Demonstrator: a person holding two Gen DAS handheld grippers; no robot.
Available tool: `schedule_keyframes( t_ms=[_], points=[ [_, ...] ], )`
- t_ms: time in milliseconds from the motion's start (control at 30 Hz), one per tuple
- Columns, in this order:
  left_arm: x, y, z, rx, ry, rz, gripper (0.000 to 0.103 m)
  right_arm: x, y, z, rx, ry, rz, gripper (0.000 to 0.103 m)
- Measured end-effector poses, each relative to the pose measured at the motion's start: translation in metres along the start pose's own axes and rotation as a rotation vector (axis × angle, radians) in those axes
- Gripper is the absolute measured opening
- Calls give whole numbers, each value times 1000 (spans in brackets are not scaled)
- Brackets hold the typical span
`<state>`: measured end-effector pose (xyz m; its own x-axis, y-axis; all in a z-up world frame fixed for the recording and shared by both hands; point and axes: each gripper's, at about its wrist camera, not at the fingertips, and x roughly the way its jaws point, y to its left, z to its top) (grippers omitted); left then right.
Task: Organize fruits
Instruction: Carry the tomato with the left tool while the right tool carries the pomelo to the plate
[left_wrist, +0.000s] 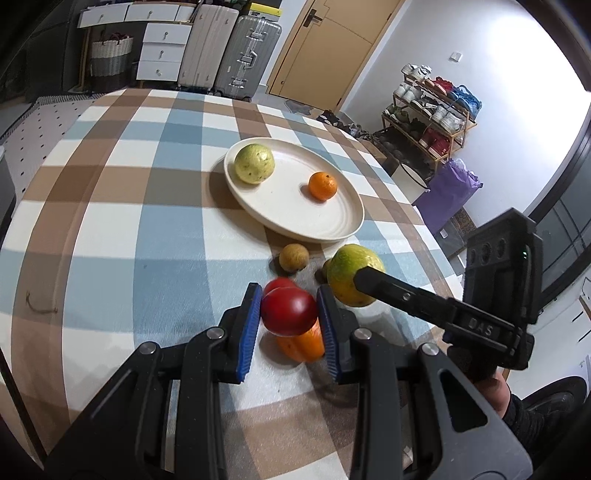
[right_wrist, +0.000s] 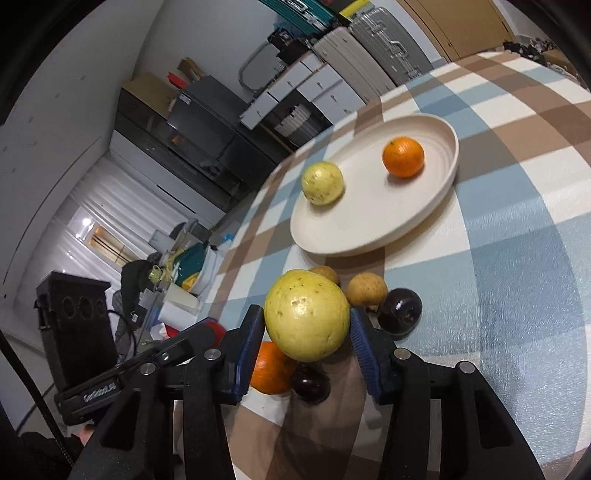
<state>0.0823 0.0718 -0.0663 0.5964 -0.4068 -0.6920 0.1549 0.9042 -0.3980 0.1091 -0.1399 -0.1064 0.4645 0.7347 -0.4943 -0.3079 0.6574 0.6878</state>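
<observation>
My left gripper (left_wrist: 289, 295) is shut on a red fruit (left_wrist: 290, 312), held just above an orange fruit (left_wrist: 301, 347) on the table. My right gripper (right_wrist: 306, 314) is shut on a large yellow-green fruit (right_wrist: 306, 319), blue pads pressing both sides. In the left wrist view one of its fingers (left_wrist: 406, 299) lies across that fruit (left_wrist: 347, 273). Beyond both stands a cream plate (left_wrist: 295, 214) (right_wrist: 369, 214) holding a yellow-green fruit (left_wrist: 255, 163) (right_wrist: 322, 183) and an orange (left_wrist: 323, 185) (right_wrist: 403, 157).
Loose fruit lies around the grippers on the checked tablecloth (left_wrist: 110, 221): a small brown fruit (left_wrist: 293, 257) (right_wrist: 366, 290), a second red one (left_wrist: 279, 285), two dark plums (right_wrist: 400, 312) (right_wrist: 310, 382), an orange (right_wrist: 271, 367). The table's edge (left_wrist: 424, 221) curves close on the right.
</observation>
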Motion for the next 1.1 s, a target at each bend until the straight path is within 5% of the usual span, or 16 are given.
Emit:
schedule_keyframes(
  t_ms=[533,1100],
  points=[
    [36,-20,62,45,-2,-28,28,-18,-1,43,-37,-67,20,48],
    [89,-27,153,115,-14,-6,28,-11,-22,132,-57,-134,-22,48]
  ],
)
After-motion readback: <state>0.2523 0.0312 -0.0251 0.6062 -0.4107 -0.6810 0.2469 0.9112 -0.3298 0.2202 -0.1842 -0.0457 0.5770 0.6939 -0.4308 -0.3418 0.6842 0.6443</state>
